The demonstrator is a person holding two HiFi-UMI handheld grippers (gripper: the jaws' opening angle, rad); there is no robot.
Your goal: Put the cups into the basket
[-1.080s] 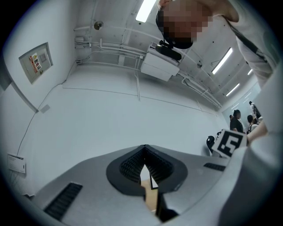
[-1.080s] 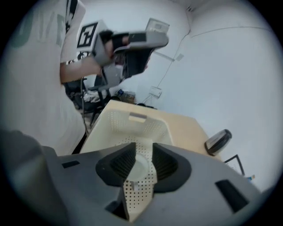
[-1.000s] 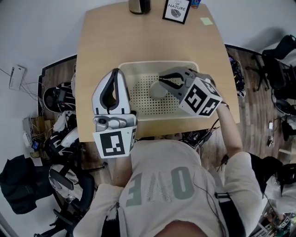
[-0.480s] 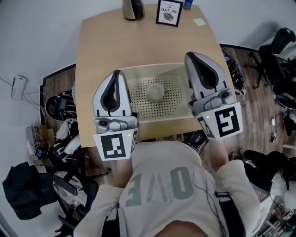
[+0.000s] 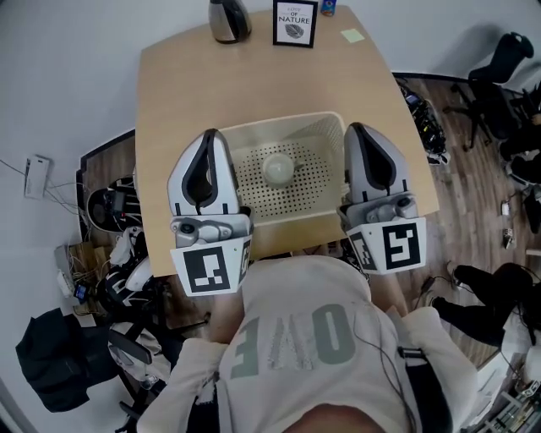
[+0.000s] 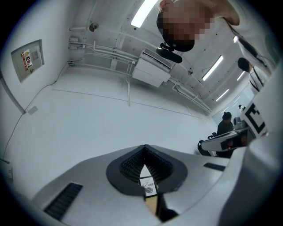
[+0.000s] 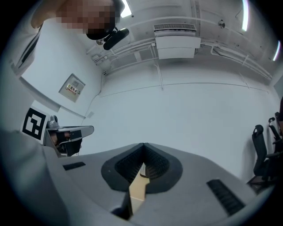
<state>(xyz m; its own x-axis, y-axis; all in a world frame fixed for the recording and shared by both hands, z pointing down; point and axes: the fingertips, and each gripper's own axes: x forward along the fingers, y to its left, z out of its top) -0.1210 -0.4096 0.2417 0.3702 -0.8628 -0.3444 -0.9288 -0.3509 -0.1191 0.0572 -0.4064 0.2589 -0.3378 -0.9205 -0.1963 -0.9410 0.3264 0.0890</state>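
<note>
A pale cup [image 5: 279, 168] lies in the middle of the cream perforated basket [image 5: 325, 135] on the wooden table. No gripper touches it. My left gripper [image 5: 211, 134] hovers over the basket's left rim, and its jaws meet at the tip with nothing between them [image 6: 144, 148]. My right gripper [image 5: 356, 128] hovers over the basket's right rim, also shut and empty [image 7: 143, 146]. Both point away from me, roughly level, and sit well above the cup. I see no other cup.
At the table's far edge stand a dark metal jug [image 5: 226, 20], a framed sign [image 5: 294, 23] and a yellow sticky note [image 5: 352, 35]. Office chairs [image 5: 499, 93] and cables crowd the floor to the right, bags [image 5: 59, 355] to the left.
My right gripper came up out of the basket, left the cup lying there, swung back to level beside the rim and closed. The left gripper barely shifted.
</note>
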